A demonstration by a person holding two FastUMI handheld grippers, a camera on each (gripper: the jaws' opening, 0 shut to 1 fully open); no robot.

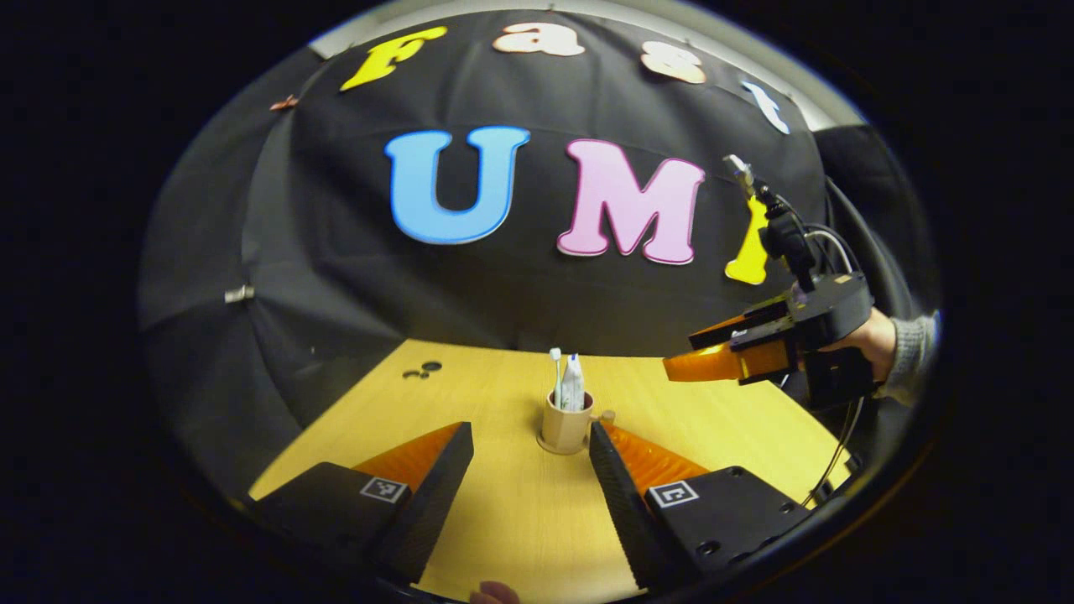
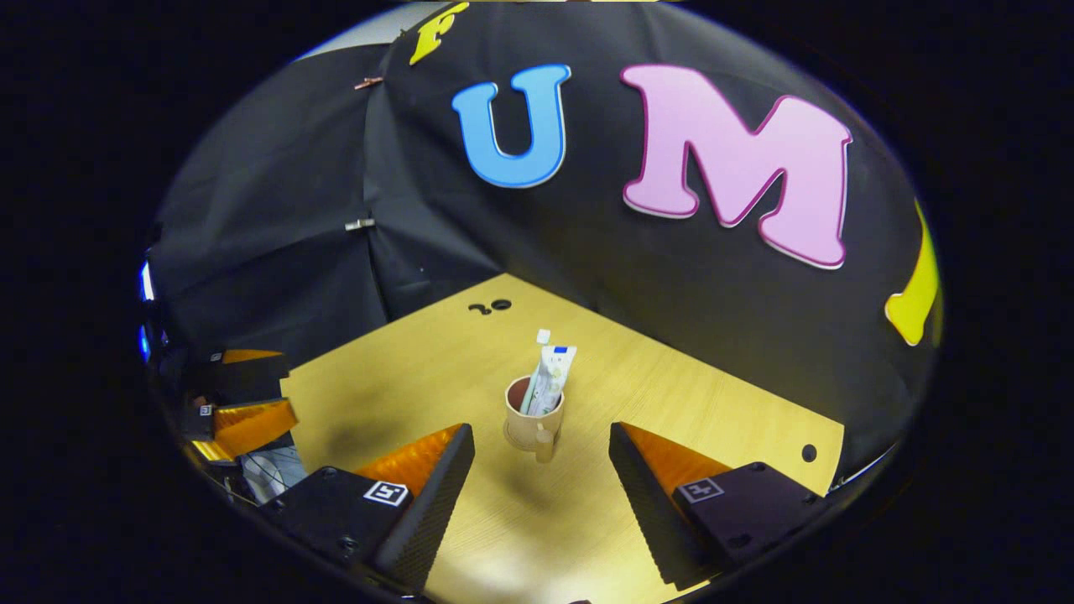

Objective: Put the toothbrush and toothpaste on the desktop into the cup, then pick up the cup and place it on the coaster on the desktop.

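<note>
Left gripper [image 1: 530,470]: black angular finger housings, each carrying a square black-and-white marker tag, round screw holes on one side.
Right gripper [image 2: 541,478]: same black housings, same square tags.
Right gripper body: black boxy block, upright stalk on top, thin looping cables.
Hand [image 1: 864,340]: grey knit sleeve cuff.
</note>
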